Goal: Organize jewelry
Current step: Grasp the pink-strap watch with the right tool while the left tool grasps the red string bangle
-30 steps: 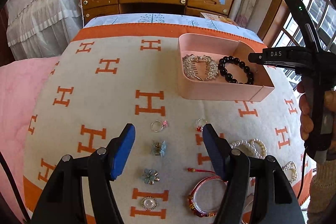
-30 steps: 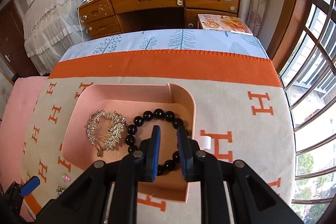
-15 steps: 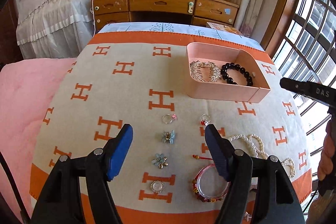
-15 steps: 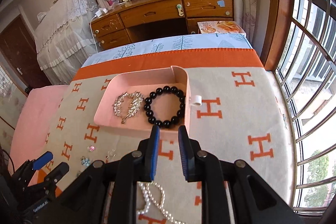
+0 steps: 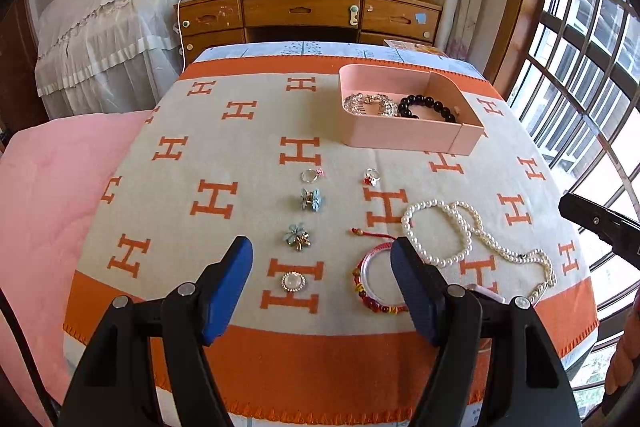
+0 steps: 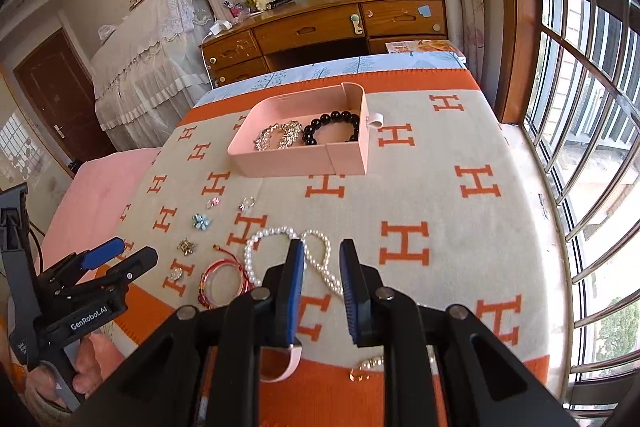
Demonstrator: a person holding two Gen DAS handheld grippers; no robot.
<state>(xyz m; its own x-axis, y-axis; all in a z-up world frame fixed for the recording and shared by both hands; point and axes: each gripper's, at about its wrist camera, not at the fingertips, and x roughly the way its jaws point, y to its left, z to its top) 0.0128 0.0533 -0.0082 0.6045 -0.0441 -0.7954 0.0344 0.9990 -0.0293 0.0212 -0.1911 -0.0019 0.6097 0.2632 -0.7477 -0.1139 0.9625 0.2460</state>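
Observation:
A pink box (image 5: pixel 400 137) on the H-patterned blanket holds a black bead bracelet (image 5: pixel 424 103) and a silver hair comb (image 5: pixel 362 103). Nearer lie two rings (image 5: pixel 311 175), two blue flower clips (image 5: pixel 311 199), a round brooch (image 5: pixel 293 281), a red bangle (image 5: pixel 376 283) and a pearl necklace (image 5: pixel 440 227). My left gripper (image 5: pixel 320 247) hovers wide open above the near row, holding nothing. My right gripper (image 6: pixel 322 247) hangs over the pearl necklace (image 6: pixel 272 235), its jaws a narrow gap apart and empty. The box (image 6: pixel 296 163) is well ahead of it.
The blanket (image 6: pixel 440 187) covers a bed; its near orange border is under both grippers. A pink band (image 6: pixel 288 367) and a small gold piece (image 6: pixel 368 367) lie at the near edge. A pink quilt (image 5: pixel 60 187) is left, a window right, a wooden desk (image 5: pixel 312 13) beyond.
Both grippers have drawn back from the box toward the near edge and risen a little. The right one has left the bracelet in the box. The left jaws stay wide.

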